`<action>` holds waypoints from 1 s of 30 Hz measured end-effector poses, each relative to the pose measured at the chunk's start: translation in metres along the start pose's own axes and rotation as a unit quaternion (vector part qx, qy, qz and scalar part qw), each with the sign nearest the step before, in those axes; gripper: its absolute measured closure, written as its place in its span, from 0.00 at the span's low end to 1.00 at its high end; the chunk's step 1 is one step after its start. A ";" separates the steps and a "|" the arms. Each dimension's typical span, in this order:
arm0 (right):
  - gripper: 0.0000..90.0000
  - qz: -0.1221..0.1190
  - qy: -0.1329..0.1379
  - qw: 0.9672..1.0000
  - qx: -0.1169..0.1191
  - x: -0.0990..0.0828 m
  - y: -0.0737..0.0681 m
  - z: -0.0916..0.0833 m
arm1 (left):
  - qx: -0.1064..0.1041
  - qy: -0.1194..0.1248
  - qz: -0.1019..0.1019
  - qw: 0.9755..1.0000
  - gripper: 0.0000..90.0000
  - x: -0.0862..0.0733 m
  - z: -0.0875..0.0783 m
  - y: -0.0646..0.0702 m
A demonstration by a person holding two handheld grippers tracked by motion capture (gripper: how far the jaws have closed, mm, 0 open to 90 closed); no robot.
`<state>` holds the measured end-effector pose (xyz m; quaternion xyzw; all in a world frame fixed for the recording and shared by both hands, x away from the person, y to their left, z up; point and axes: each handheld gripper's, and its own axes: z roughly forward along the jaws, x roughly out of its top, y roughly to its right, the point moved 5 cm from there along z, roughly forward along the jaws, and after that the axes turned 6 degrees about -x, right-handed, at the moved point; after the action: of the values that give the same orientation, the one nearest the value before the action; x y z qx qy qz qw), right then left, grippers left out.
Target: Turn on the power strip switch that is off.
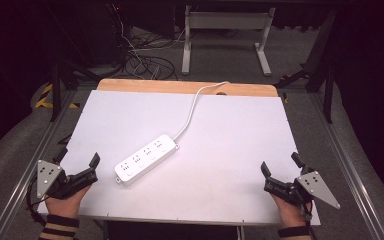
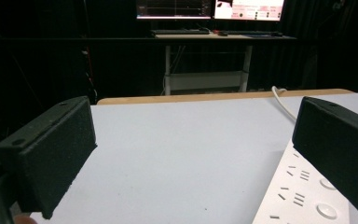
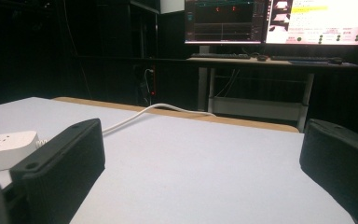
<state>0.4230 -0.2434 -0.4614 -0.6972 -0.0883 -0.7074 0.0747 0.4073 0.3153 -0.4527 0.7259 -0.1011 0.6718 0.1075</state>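
1. White hard plastic, that power strip [image 1: 146,159]: it lies flat a little left of the bench [image 1: 240,150] centre, on a diagonal, near end toward seven o'clock, far end toward one o'clock.
2. Its white cord [image 1: 192,107] leaves the far end and runs toward twelve o'clock, over the wooden back edge.
3. My left gripper [image 1: 82,170] rests at eight o'clock, fingers spread wide with nothing between them, just beside the strip's near end.
4. My right gripper [image 1: 280,169] sits at four o'clock, fingers equally wide and empty, well apart from the strip.
5. I judge the body rigid, fairly light and smooth, so likely to slip; I would pinch across its narrow width near the middle.
6. The cord looks stiff enough to drag or swing the strip when lifted.
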 end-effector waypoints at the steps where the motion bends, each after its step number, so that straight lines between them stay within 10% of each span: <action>1: 0.00 0.000 -0.001 1.000 -0.002 0.000 0.000 0.000 | -0.008 -0.002 0.001 1.000 0.00 0.000 0.000 0.001; 30: 0.01 -0.003 -0.002 1.000 0.001 0.000 0.000 0.000 | -0.046 -0.009 -0.005 0.999 0.11 0.002 -0.002 0.005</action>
<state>0.4232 -0.2428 -0.4617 -0.6982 -0.0913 -0.7063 0.0734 0.4045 0.3110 -0.4504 0.7265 -0.1293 0.6594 0.1438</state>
